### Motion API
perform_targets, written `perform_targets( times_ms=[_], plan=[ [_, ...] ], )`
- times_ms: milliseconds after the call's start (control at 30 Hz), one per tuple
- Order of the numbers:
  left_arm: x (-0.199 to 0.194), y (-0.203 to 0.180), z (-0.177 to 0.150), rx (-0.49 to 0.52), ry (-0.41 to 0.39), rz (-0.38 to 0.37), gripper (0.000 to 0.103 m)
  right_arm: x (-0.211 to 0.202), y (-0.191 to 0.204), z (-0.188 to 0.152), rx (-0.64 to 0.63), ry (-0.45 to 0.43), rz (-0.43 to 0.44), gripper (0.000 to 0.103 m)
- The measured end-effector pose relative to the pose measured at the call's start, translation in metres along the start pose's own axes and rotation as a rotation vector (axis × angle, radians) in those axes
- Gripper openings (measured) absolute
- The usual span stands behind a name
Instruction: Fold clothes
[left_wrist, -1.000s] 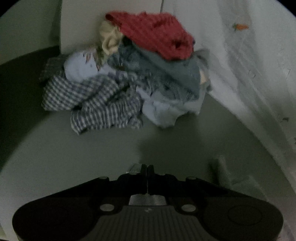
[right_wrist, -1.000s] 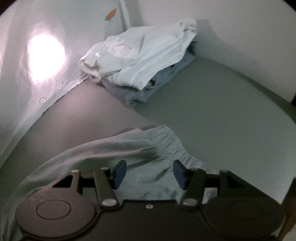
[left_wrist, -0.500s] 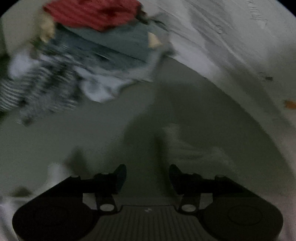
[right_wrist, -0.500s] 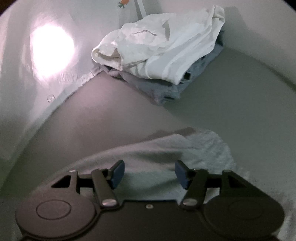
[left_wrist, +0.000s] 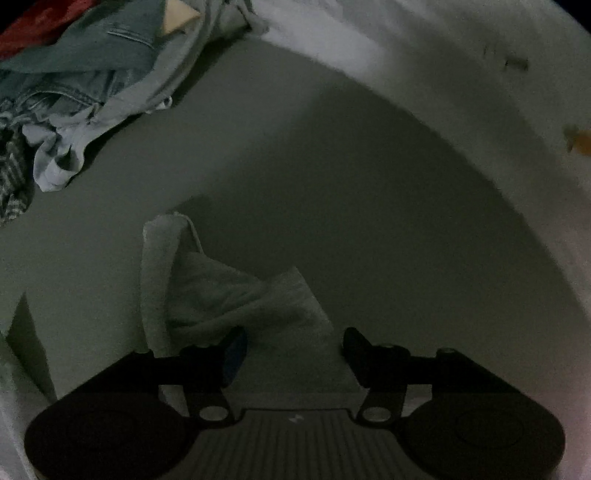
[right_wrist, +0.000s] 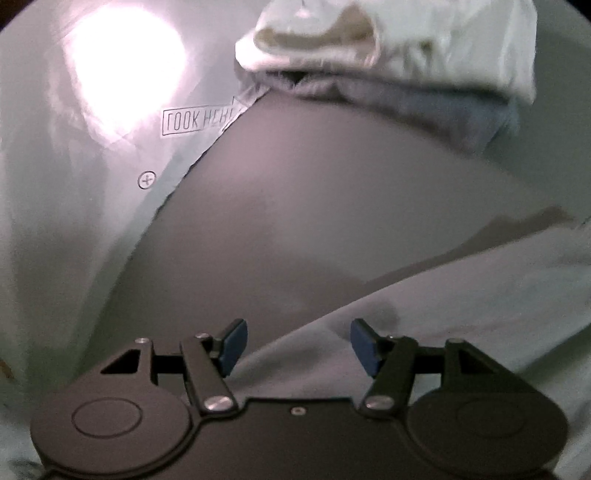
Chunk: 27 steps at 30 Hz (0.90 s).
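A pale grey-green garment (left_wrist: 229, 295) lies rumpled on the dark tabletop (left_wrist: 332, 184), one end folded up into a ridge. My left gripper (left_wrist: 293, 341) hovers over it with its jaws opening; the cloth sits between and below the fingers, and the pads do not press it. In the right wrist view the same pale garment (right_wrist: 461, 295) spreads out flat, its edge running diagonally under my right gripper (right_wrist: 298, 334). That gripper is open, blue pads apart, nothing pinched.
A heap of unfolded clothes (left_wrist: 85, 66), denim, red and checked, fills the far left. A folded stack (right_wrist: 406, 55), white over blue-grey, stands at the back. A white sheet (right_wrist: 74, 184) printed "LOOK HERE", with a bright glare spot, borders the table.
My left gripper went from shut to open and swung away from the clothes heap to over the pale garment. My right gripper moved closer to the folded stack, staying open.
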<state>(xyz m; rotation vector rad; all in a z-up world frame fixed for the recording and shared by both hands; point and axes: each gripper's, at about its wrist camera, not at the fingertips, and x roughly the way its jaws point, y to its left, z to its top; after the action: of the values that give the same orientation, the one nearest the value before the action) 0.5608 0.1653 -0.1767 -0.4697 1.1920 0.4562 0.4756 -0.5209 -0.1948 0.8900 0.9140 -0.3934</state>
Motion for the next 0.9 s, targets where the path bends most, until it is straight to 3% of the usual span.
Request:
perform_targets(
  times_ms=[100,200,267,300,333,367,433,533,700,800,900],
  plan=[
    [0.003,-0.004,-0.006,0.038,-0.014,0.034,0.058,0.017,0.008,-0.003,0.063,0.065,-0.004,0.061],
    [0.000,0.004,-0.013,0.036,-0.044,0.038,0.041,0.023,0.016,-0.007,0.045,0.069,-0.019,0.055],
    [-0.004,0.014,-0.017,0.007,-0.057,0.022,0.023,0.025,0.022,-0.009,-0.025,0.082,-0.043,0.032],
    [-0.007,0.021,-0.020,-0.016,-0.061,0.006,0.020,0.026,0.022,-0.011,-0.032,0.102,-0.046,0.010],
    [-0.009,0.028,-0.022,-0.045,-0.064,-0.016,0.014,0.028,0.018,-0.013,-0.011,0.121,-0.037,0.001],
    [-0.011,0.035,-0.024,-0.074,-0.068,-0.037,0.009,0.028,0.011,-0.015,0.027,0.125,-0.014,0.000],
    [-0.018,0.047,-0.028,-0.135,-0.082,-0.068,0.008,0.023,-0.001,-0.019,0.083,0.129,0.017,0.000],
    [-0.038,0.067,-0.034,-0.189,-0.120,-0.105,0.008,0.009,-0.008,-0.025,0.053,0.102,-0.011,0.000],
    [-0.066,0.086,-0.059,-0.114,-0.129,-0.111,0.008,-0.013,-0.020,-0.038,-0.052,0.085,-0.061,0.000],
    [-0.068,0.089,-0.085,-0.037,-0.084,-0.081,0.008,-0.018,-0.029,-0.044,-0.078,0.078,-0.059,0.000],
    [-0.057,0.097,-0.106,-0.038,-0.009,-0.062,0.009,-0.021,-0.034,-0.045,-0.058,0.082,-0.047,0.001]
  ],
)
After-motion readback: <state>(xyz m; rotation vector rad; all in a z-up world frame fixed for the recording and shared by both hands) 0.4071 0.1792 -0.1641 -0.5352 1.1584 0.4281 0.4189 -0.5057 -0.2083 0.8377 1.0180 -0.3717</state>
